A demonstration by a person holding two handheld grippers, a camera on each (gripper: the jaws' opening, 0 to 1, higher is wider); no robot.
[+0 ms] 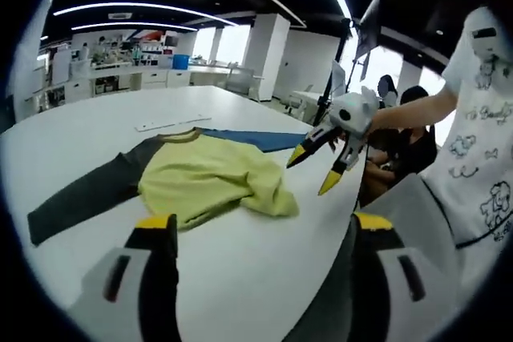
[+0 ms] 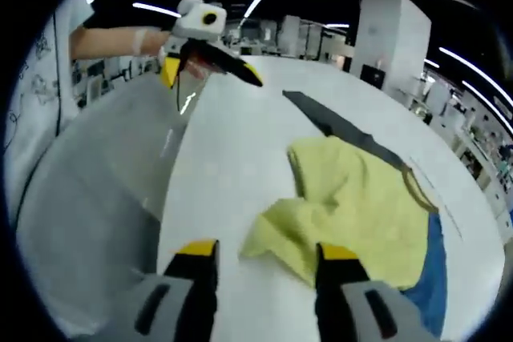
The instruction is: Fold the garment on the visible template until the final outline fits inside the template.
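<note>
A yellow shirt (image 1: 210, 175) with dark grey sleeves lies on the white table (image 1: 240, 278), partly over a blue template (image 1: 258, 140). One grey sleeve (image 1: 80, 198) stretches out flat, while the shirt's other side is bunched into a fold (image 1: 272, 196). My left gripper (image 1: 264, 226) is open above bare table, short of the shirt. My right gripper (image 1: 314, 170), held by a hand, hangs open just above the bunched side without touching it. In the right gripper view, my right gripper (image 2: 266, 250) frames the shirt's near corner (image 2: 276, 244). The sleeve (image 2: 337, 126), template (image 2: 434, 278) and open left gripper (image 2: 210, 76) lie beyond.
A person in a white printed T-shirt (image 1: 481, 158) stands at the table's edge (image 2: 164, 198). Another person (image 1: 409, 138) sits behind. A thin white strip (image 1: 164, 124) lies on the table past the shirt. Desks and pillars stand far off.
</note>
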